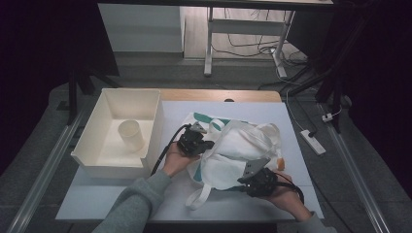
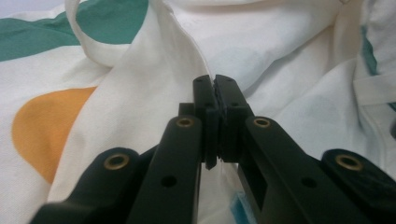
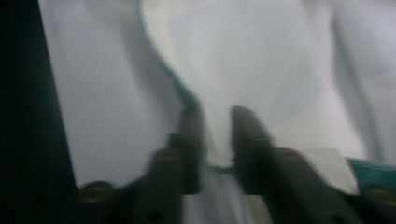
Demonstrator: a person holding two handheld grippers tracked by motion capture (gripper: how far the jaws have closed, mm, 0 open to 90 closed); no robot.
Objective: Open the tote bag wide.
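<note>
Two grips on tote bag (image 1: 238, 150): left gripper (image 1: 206, 144) clamped at left edge, right gripper (image 1: 245, 180) narrowed around near hem.

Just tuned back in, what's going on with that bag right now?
A person works a white tote bag on the table with both claws. The left claw is shut on a fold of its cloth. The right claw has cloth between its jaws, too blurred to call gripped. A cup lies in the bin.

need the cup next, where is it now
In the high view the cup lies inside the white bin at the table's left, beside the cloth bag.
</note>
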